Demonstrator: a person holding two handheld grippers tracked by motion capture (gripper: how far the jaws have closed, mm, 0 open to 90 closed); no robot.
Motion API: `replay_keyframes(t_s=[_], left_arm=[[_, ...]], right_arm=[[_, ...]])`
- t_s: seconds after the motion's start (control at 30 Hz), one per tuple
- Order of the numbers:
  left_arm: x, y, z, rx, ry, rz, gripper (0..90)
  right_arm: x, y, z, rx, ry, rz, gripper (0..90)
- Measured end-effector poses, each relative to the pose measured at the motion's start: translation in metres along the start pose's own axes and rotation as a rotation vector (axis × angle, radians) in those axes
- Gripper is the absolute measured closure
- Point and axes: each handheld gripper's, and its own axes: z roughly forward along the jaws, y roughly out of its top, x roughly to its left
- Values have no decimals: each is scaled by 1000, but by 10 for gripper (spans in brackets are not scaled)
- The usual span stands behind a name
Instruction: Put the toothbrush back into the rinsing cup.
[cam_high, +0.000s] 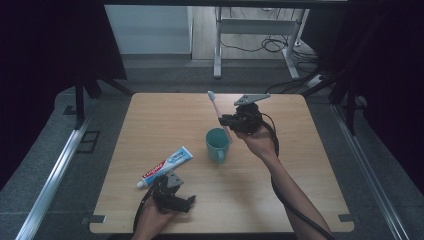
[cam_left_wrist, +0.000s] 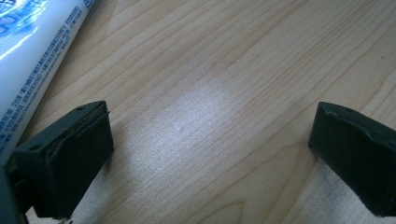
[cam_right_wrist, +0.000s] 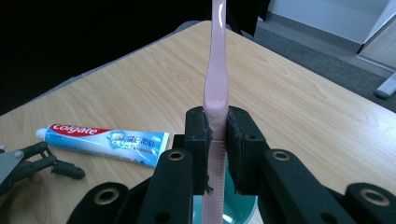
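Wooden table (cam_high: 300, 165), right claw (cam_right_wrist: 215, 135) gripping toothbrush (cam_right_wrist: 216, 79)

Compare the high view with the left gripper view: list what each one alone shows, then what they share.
High view alone: the teal plastic mug mid-table, and the right gripper just above it, shut on the pink plastic toothbrush, whose head points away from the person; also the grey floor and a white desk frame beyond.

Left gripper view alone: the left gripper up close, its black jaws wide apart with bare wood between them.

Shared: the light wooden table and the white-and-blue toothpaste tube, lying flat beside the left gripper.
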Motion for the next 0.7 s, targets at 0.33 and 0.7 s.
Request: replay_keyframes(t_s=[0.33,0.7], left_arm=[[0,0,0,2,0,2,0],[0,0,0,3,-1,1,0]], right_arm=[[6,3,13,-8,-9,-30,786],[6,-8,24,-3,-13,-35,786]])
